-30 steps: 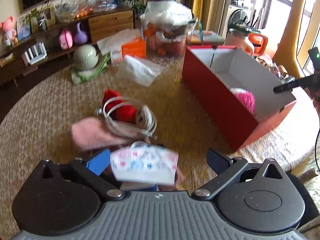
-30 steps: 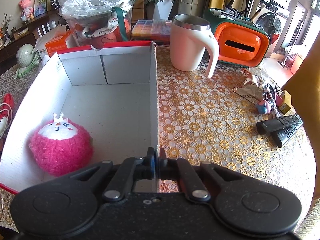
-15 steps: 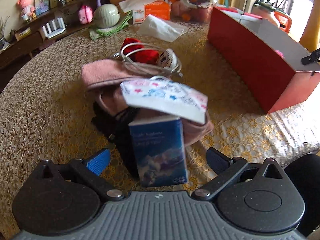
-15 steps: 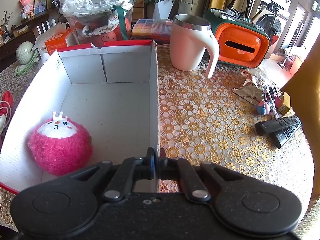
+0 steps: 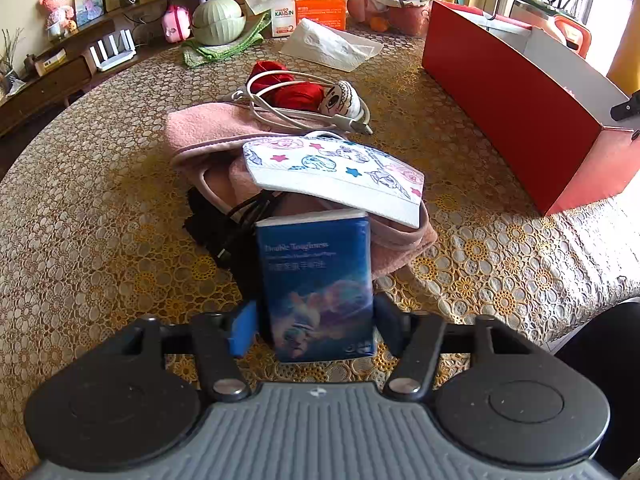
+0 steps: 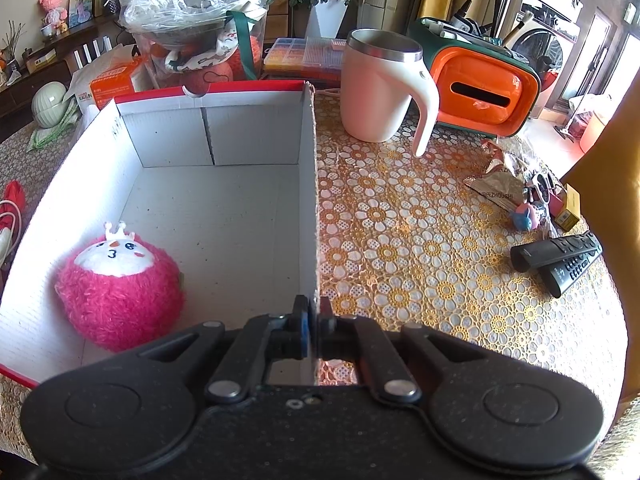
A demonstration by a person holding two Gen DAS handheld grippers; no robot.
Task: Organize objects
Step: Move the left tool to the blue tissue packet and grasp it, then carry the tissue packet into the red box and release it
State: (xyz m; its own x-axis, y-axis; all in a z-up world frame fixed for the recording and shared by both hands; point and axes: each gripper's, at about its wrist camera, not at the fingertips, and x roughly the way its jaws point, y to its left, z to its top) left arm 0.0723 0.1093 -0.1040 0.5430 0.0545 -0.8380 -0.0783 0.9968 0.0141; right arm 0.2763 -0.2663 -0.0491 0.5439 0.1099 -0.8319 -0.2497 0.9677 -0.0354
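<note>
A blue tissue pack (image 5: 316, 268) stands on the lace tablecloth at the near end of a pile. My left gripper (image 5: 316, 320) is closing on it, and both pads touch its sides. Behind it lie a printed face mask (image 5: 336, 172), a pink cloth (image 5: 208, 128), a white cable (image 5: 288, 116) over a red item (image 5: 296, 94), and something black (image 5: 208, 224). The red box (image 5: 500, 112) stands to the right. My right gripper (image 6: 314, 312) is shut on the box's near right wall (image 6: 308, 184). A pink plush ball (image 6: 120, 288) sits inside.
Right of the box stand a white mug (image 6: 380, 92) and an orange case (image 6: 480, 92), with two remotes (image 6: 560, 256) near the table edge. At the far side lie a white tissue sheet (image 5: 332, 46), a green bowl (image 5: 218, 22) and an orange carton (image 5: 316, 10).
The left gripper came down over the pile and its wide jaws have narrowed onto the blue tissue pack. The right gripper and the box have stayed still.
</note>
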